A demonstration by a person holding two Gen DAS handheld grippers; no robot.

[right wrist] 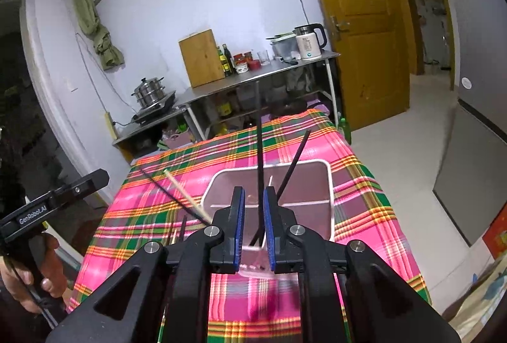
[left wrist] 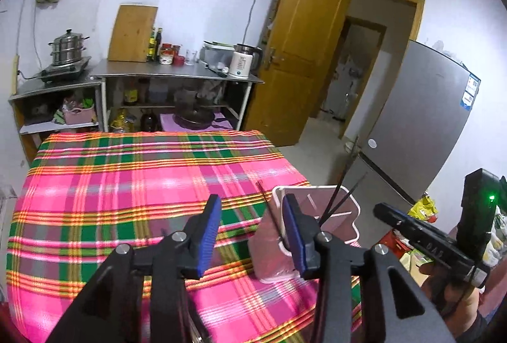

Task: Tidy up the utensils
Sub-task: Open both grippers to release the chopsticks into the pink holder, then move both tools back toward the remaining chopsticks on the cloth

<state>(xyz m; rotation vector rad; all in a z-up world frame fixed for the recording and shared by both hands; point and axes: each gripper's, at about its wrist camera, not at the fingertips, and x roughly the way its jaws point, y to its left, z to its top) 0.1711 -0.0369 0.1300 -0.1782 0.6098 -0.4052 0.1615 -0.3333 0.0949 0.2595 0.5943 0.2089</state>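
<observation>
Plaid cloth (right wrist: pixel 364 184) bears the holder (right wrist: pixel 329 184), over which the right gripper (right wrist: pixel 253 225), jaws narrowly parted, seems to have a black chopstick (right wrist: pixel 259 134) ready for release, while the left gripper (left wrist: pixel 250 235) hangs wide, empty, beside it.

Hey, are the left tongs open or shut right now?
Open. In the left wrist view the left tongs show a wide gap between the blue pads, with only plaid tablecloth visible between them.
</observation>
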